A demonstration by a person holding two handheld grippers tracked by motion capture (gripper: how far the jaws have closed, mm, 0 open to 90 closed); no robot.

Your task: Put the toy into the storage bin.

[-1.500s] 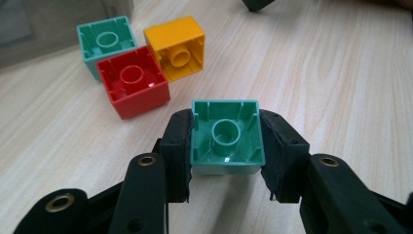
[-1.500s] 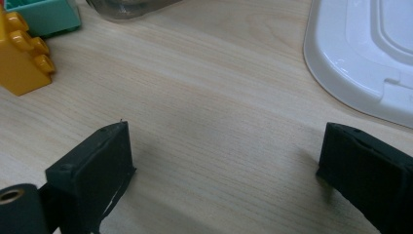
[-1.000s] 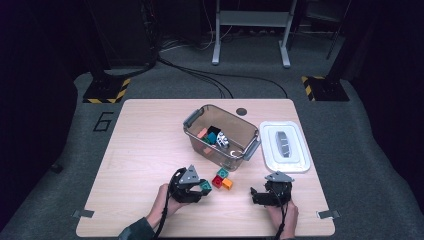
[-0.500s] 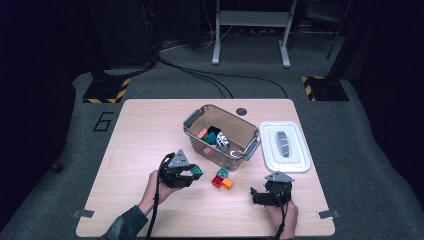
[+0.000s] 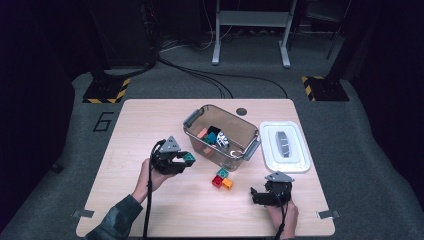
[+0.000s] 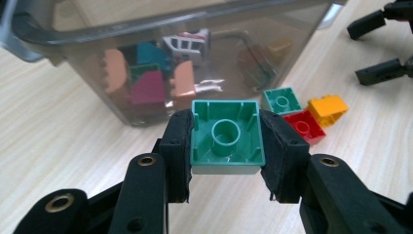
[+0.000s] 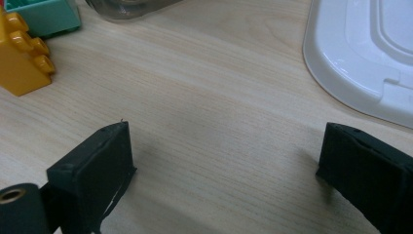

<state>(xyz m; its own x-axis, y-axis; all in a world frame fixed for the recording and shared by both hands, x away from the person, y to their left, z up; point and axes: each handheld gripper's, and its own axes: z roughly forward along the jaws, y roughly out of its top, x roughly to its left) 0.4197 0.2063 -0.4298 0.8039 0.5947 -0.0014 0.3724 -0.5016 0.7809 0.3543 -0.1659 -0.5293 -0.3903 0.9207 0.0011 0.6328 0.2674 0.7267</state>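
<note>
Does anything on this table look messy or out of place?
Slightly: three loose bricks, green, red and orange, lie outside the clear bin, whose white lid lies beside it. Nothing looks spilled or broken.

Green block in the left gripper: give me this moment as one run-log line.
left gripper: shut on green block, beside bin | right gripper: open, empty | on table: red, orange, green blocks

A white lid [image 5: 283,146] lies on the worktop [image 5: 135,125] beside the clear bin [image 5: 220,135]. Red [image 5: 218,181], orange [image 5: 227,184] and green [image 5: 223,173] bricks sit clustered nearby.
</note>
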